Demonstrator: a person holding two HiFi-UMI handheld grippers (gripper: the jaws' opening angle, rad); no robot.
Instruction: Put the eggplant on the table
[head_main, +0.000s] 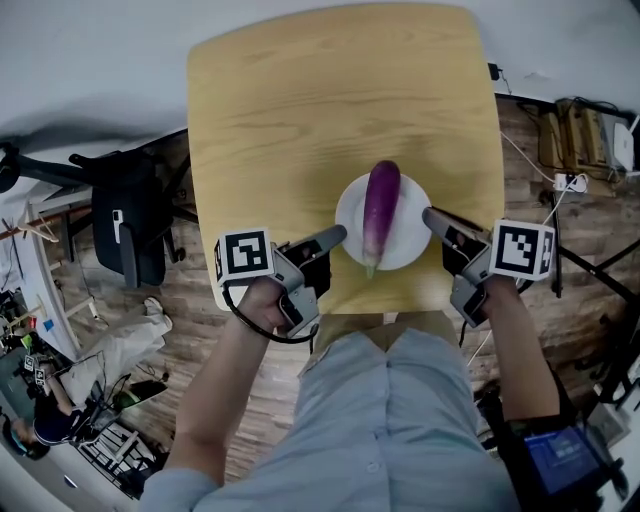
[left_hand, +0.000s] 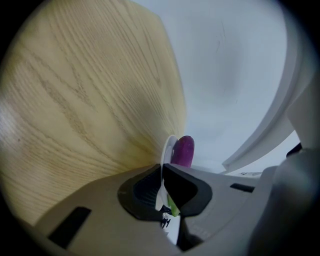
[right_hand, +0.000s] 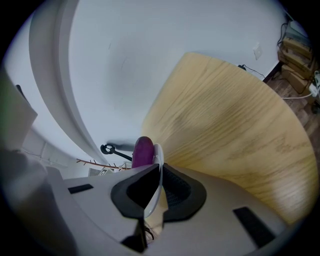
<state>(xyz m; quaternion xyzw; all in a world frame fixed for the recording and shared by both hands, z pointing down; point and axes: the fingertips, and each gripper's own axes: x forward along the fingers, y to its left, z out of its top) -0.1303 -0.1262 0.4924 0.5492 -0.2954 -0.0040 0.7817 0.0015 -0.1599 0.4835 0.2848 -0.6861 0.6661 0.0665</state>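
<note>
Gripping the plate from both sides: our left hand-held gripper is clenched on its left rim, our right hand-held gripper is clenched on its right rim. Each gripper view shows the thin white rim pinched edge-on between the 2 dark pads, with almost no gap.

The eggplant lies on the plate, lengthwise near to far. Its green stem end pokes just past the near rim and its purple tip reaches the far rim. Neither gripper touches it. In each gripper view it shows as a purple bump just beyond the pinched rim.

The plate sits over the near part of the light wood surface, right of centre, close to the near edge. We cannot tell whether its base touches the surface or hangs just above it.

Both grippers point inward and away from us, roughly mirrored. The left marker cube is off the near-left corner of the surface, the right marker cube is off its right edge.

1 black chair stands on the wood floor, left of the surface.
</note>
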